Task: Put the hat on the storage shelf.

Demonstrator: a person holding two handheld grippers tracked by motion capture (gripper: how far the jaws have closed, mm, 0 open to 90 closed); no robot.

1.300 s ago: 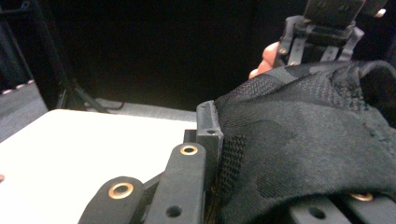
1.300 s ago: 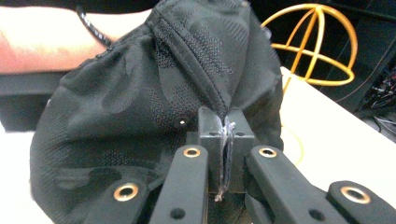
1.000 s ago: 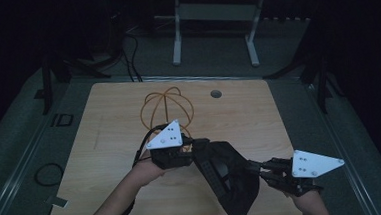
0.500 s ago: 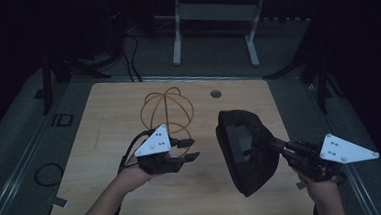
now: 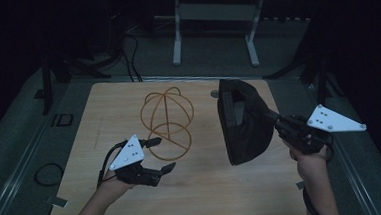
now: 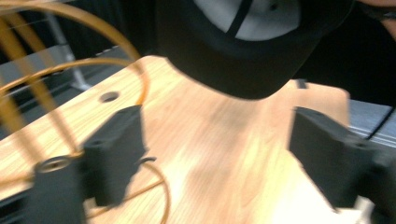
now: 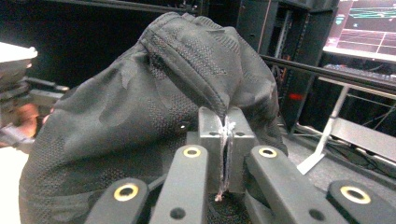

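Black cap (image 5: 242, 122) hangs above the table (image 5: 209, 196), clamped by its fabric in the right claw (image 5: 274, 124), while the left claw (image 5: 162, 154), its jaws just opened with nothing between, sits beside the empty wire stand (image 5: 167, 116).

black cap (image 6: 243, 46) cut off at top edge, wire stand (image 6: 56, 93) blurred

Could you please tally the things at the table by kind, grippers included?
Black caps: 1
Wire hat stands: 1
Grippers: 2, left and right
Total: 4
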